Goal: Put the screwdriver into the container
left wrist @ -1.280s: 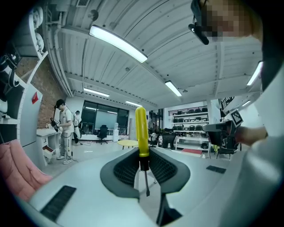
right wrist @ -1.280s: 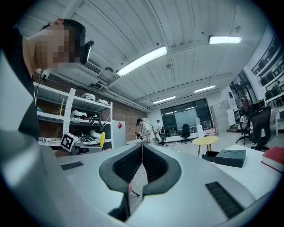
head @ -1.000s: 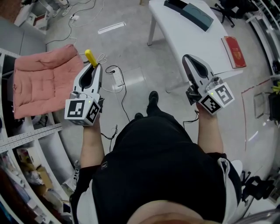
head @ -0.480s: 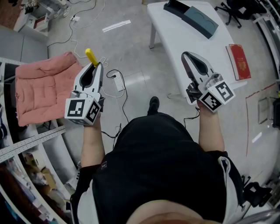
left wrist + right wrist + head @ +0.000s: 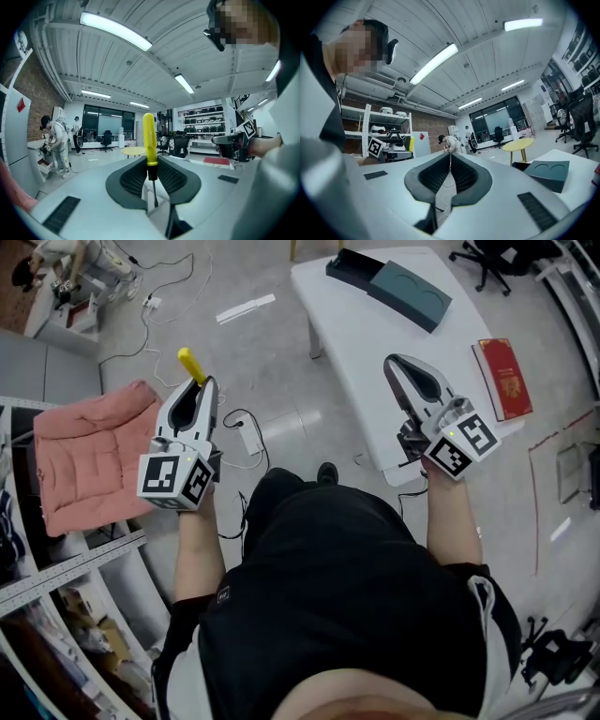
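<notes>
Head view: our left tool point(image 5: 200, 382) holds the slim yellow-handled screwdriver point(image 5: 192, 364) over open floor, well apart from the dark teal box container point(image 5: 411, 294) on the white counter point(image 5: 356, 343).

Left gripper view: the pads grip its black collar. It looks light, stiff and apt to pivot.

Right gripper view: our right tool point(image 5: 451, 157) is closed and empty.

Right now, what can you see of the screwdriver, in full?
The screwdriver has a round yellow handle, plastic by its look, a black collar and a thin metal shaft. The left gripper clamps it at the collar: the handle sticks out past the jaw tips, the shaft points back between the jaws. It is held in the air above the floor.
</notes>
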Available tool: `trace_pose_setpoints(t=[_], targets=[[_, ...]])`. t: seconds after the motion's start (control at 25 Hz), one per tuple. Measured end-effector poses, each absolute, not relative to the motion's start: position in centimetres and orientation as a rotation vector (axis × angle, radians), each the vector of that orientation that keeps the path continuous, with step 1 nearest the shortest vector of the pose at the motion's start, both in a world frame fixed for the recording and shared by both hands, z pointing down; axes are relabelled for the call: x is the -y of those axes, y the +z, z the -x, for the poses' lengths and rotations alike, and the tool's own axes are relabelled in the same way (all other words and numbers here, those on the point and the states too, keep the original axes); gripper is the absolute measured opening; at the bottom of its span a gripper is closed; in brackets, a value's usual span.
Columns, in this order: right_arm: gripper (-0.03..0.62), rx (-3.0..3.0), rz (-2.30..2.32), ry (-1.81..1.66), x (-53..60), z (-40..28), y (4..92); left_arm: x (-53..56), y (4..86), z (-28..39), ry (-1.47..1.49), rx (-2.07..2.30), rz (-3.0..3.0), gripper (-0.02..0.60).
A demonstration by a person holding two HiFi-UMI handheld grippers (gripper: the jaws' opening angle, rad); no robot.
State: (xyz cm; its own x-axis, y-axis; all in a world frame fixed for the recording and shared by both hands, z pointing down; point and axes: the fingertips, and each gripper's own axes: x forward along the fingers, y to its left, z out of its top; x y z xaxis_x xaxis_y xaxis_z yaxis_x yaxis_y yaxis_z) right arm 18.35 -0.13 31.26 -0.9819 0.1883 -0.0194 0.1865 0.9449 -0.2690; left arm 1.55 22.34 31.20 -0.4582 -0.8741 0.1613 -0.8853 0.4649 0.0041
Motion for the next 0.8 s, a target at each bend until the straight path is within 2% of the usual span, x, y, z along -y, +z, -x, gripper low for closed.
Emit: trace_pose_setpoints(t=[0.44,0.8], targets=[[0.032,3.093,0.211,0.422,3.5,-15.5,31.7,-17.4,31.3,2.7,0.112,2.524,-1.638,0.077],[0.032,3.092,0.088,0.411,5.3,-6.9,32.2,-14.4,32.3,12.4,0.103,2.464,-1.73,0.077]])
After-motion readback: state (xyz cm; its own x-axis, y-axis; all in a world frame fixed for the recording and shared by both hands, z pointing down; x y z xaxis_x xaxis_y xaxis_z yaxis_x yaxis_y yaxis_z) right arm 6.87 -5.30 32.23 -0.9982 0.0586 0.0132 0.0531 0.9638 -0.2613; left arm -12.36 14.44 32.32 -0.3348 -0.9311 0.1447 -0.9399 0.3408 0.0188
